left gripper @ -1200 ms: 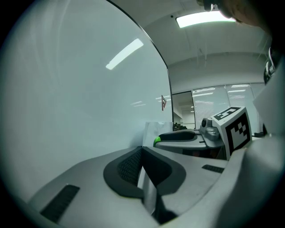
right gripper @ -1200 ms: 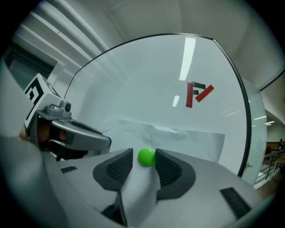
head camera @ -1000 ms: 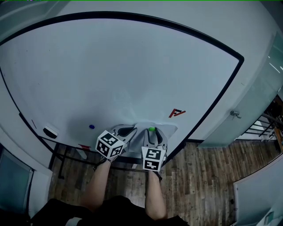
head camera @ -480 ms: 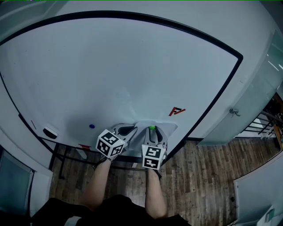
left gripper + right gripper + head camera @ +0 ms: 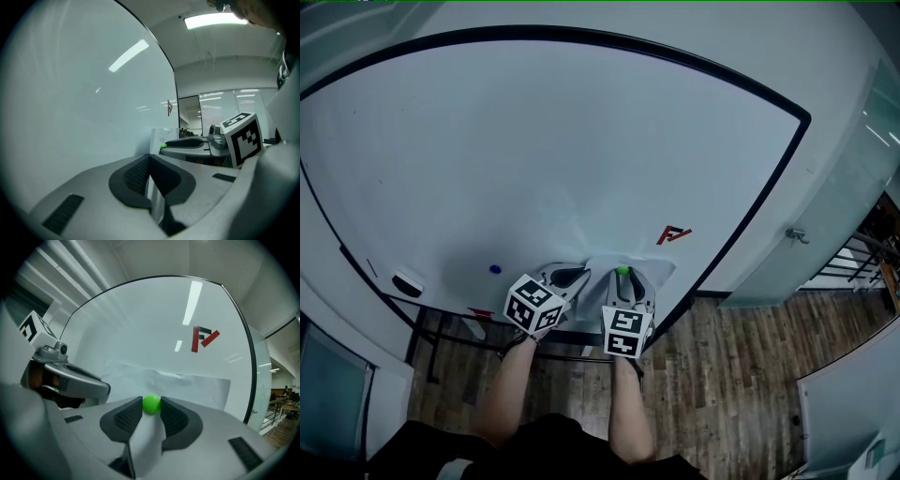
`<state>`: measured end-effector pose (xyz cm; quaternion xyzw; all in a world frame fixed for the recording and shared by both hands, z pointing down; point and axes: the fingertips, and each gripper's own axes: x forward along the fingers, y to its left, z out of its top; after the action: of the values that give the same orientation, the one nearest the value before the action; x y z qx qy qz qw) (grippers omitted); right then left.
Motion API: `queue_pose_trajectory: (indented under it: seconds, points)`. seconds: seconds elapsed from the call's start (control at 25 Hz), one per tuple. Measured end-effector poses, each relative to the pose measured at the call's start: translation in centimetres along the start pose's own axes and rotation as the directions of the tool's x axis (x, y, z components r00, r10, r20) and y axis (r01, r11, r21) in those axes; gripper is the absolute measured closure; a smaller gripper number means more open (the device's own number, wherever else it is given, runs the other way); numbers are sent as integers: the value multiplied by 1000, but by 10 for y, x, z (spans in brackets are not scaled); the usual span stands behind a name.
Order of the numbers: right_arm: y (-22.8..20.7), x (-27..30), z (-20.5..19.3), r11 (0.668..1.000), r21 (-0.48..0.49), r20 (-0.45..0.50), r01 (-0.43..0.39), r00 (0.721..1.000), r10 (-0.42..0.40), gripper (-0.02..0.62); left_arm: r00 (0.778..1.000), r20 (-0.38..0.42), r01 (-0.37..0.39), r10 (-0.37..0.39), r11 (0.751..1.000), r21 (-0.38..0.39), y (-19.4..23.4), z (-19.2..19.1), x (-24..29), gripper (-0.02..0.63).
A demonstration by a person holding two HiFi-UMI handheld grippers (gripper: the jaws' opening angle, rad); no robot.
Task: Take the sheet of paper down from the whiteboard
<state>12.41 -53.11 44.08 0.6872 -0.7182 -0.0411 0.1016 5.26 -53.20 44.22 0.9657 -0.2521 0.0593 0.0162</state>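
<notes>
A crumpled white sheet of paper hangs low on the whiteboard, pinned by a round green magnet. My left gripper is shut on the sheet's left edge; the paper runs down between its pads. My right gripper points straight at the board. Its two pads press on either side of the green magnet, with the paper spread behind it. In the right gripper view the left gripper shows at the left.
A red and dark logo magnet sticks to the board right of and above the sheet. A blue magnet and an eraser sit at the lower left. The board's black frame curves down on the right, over wood flooring.
</notes>
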Motion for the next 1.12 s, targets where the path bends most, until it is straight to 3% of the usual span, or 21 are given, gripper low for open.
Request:
queue_pose_trajectory:
  seconds: [1.12]
  points:
    - [0, 1, -6, 999, 45, -14, -22, 1000, 23, 463, 998, -9, -56, 55, 998, -15, 11, -6, -14, 586]
